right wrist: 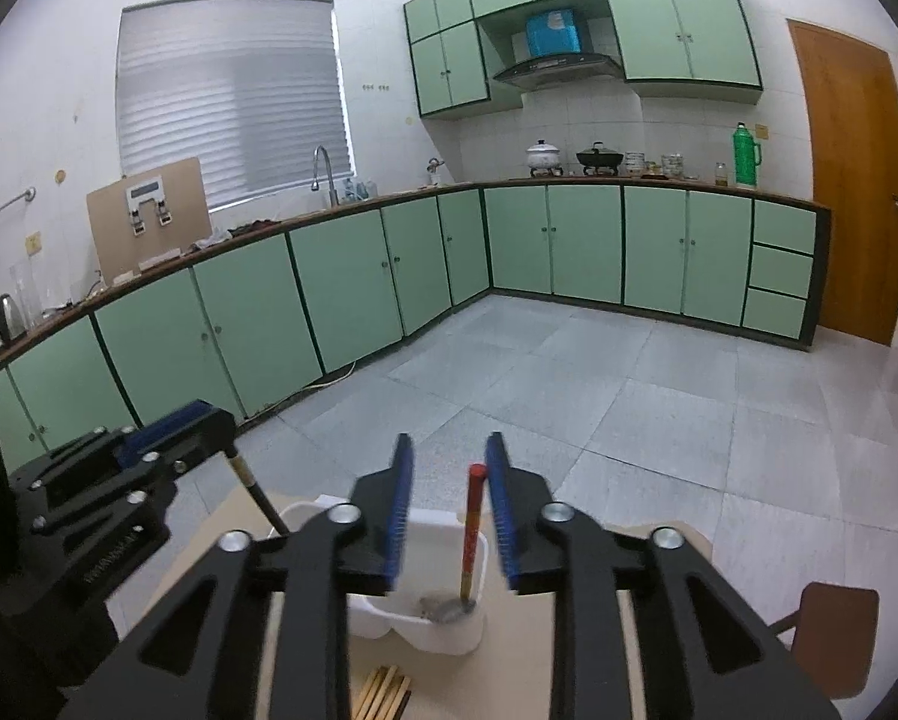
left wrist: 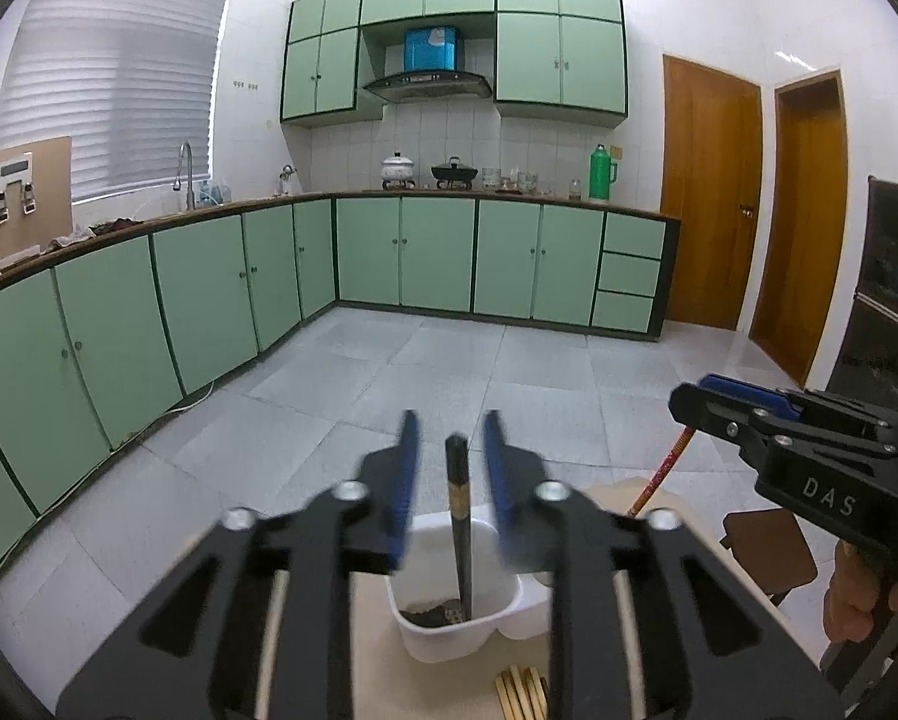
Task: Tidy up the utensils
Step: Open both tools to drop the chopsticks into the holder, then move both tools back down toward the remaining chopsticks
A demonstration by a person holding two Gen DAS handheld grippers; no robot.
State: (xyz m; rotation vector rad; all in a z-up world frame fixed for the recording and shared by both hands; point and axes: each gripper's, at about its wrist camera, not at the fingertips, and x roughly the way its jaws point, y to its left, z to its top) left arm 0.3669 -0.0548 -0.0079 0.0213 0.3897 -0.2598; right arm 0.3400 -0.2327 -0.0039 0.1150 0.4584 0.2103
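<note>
Left wrist view shows the left gripper [left wrist: 449, 468] with its blue-padded jaws spread wide, one on each side of a black-handled utensil [left wrist: 457, 516] that stands nearly upright between them without touching either pad. Its lower end rests in the near compartment of a white holder [left wrist: 449, 636], which sits on a pale table [left wrist: 371, 654]. To the right, the right gripper [left wrist: 697, 405] appears from the side, with a red handle [left wrist: 664, 468] slanting down below it. Right wrist view gives the same arrangement mirrored: the right gripper [right wrist: 449, 480] is also open wide, and the red-handled utensil [right wrist: 471, 531], apparently a spoon with a metal bowl, stands in its own compartment of the holder [right wrist: 449, 639], free of both pads. The left gripper [right wrist: 209, 420] is at the left edge, above the dark handle [right wrist: 257, 489]. A bundle of wooden chopsticks [right wrist: 383, 690] lies on the table just in front of the holder, still unsorted. Both utensils seem already placed and let go, so the step in hand is likely a clean withdrawal. To do it well, each gripper should lift straight up and back with the jaws kept wide, so neither pad brushes a handle and tips the light holder. The chopsticks probably come next; being thin and flat on the table, they would call for a low, narrow pinch.
</note>
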